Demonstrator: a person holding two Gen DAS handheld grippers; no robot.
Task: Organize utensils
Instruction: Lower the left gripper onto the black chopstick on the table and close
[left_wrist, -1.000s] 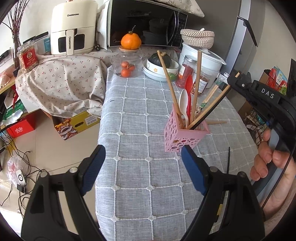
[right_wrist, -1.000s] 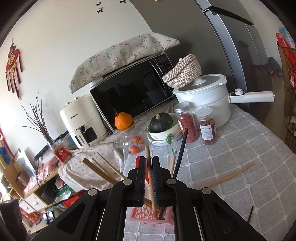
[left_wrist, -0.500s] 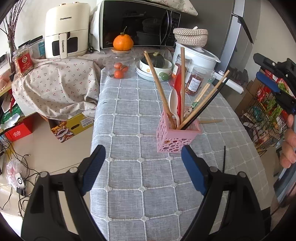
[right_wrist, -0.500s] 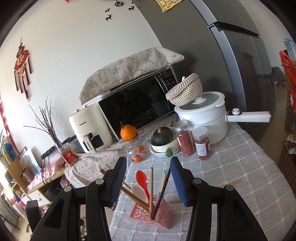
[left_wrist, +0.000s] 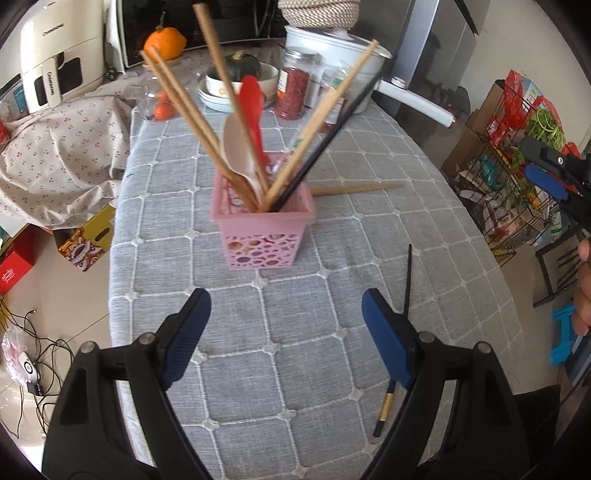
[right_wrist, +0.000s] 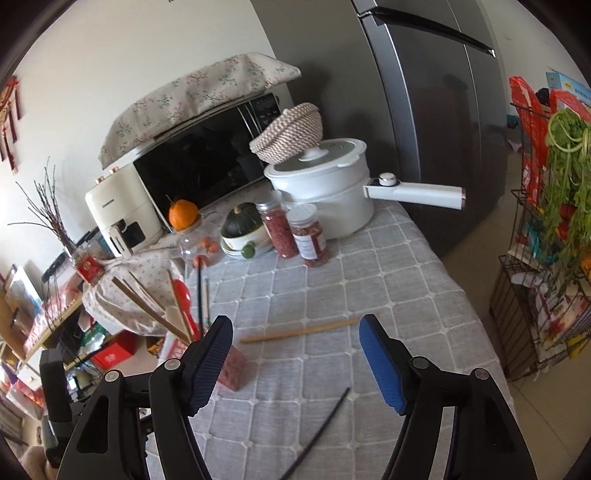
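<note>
Black chopstick (right_wrist: 318, 432) flat on tablecloth, between right tool's (right_wrist: 295, 363) just-opened jaws, untouched.

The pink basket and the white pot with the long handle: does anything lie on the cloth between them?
Yes. A single wooden chopstick lies flat between the pink basket and the white pot, clearest in the right wrist view. Two red-filled jars stand nearer the pot.

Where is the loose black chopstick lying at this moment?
In the left wrist view the black chopstick lies flat on the grey tablecloth, near the table's right edge, in front and right of the pink holder.
</note>
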